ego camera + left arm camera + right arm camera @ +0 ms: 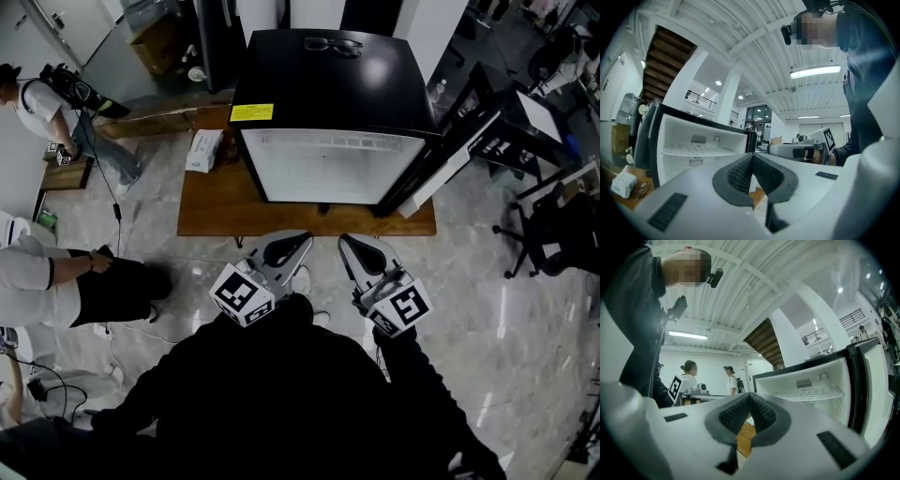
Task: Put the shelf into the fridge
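Note:
A small black fridge stands on a low wooden platform, its door swung open to the right. Inside it a white wire shelf sits level in the white interior, also visible in the right gripper view. My left gripper and right gripper are held side by side close to my body, a short way in front of the open fridge. Both are shut with nothing between the pads. Neither touches the fridge or the shelf.
A pair of glasses lies on the fridge top. A tissue pack rests on the platform's left end. Two people are at the left, an office chair and desks at the right.

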